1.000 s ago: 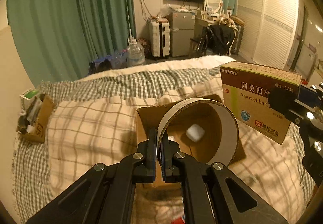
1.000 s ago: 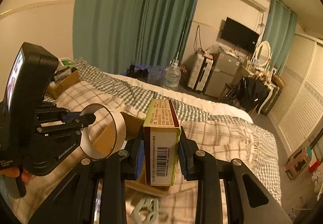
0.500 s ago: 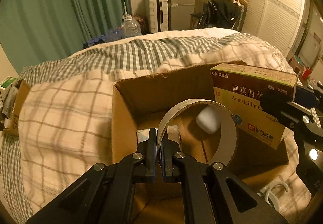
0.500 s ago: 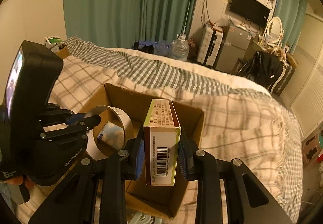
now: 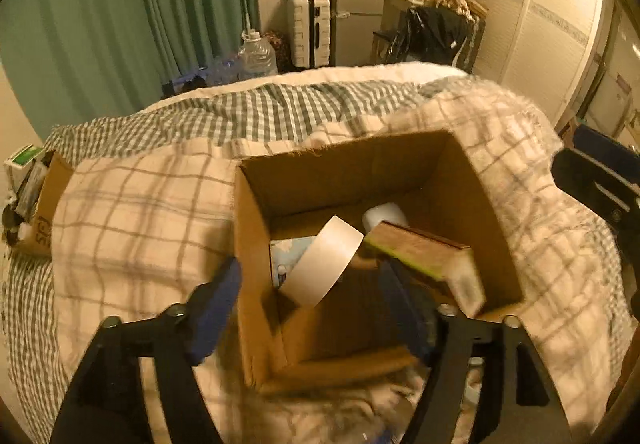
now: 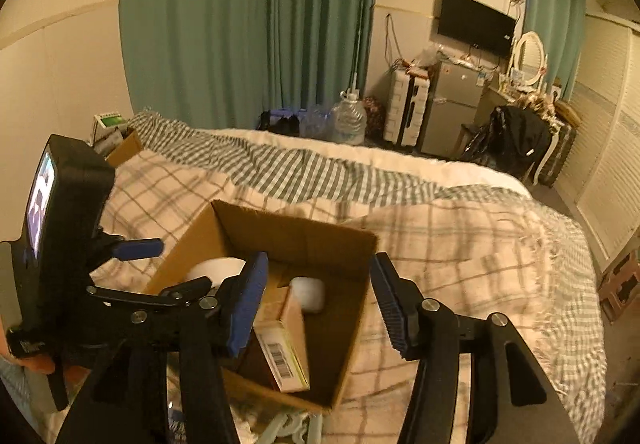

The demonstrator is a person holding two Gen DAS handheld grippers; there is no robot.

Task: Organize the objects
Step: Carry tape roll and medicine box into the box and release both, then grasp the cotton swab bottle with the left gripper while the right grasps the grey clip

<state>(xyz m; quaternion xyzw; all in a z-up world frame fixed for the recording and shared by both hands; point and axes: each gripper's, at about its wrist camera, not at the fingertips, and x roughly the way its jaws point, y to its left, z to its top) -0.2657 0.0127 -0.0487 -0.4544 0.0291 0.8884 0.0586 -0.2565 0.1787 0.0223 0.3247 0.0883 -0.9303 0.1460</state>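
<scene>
A: Left wrist view first: the left gripper (image 5: pixel 308 296) has its blue-padded jaws spread wide with nothing between them. Half a second ago they were pinched on the rim of the wide white tape ring (image 5: pixel 324 264); now that ring leans loose inside the open brown cardboard box (image 5: pixel 256 244) on the checked bedspread (image 5: pixel 132 212).

B: And the other side?

A: Same story. The right gripper (image 6: pixel 316 300) is fully open and empty. The green-and-brown medicine carton (image 6: pixel 282 348) it was clamping now lies tilted in the box, barcode end towards the camera, just beside a small white rounded object (image 6: pixel 308 294).

B: So both items are released?

A: Yes, both drops look complete; the carton is blurred in the left view, so it may not have settled. I judge this pair done, and both grippers are free for whatever remains.

B: Anything left outside?

A: A pale green plastic piece (image 6: pixel 290 428) shows at the bottom edge, near the box; I cannot tell what it is.
</scene>
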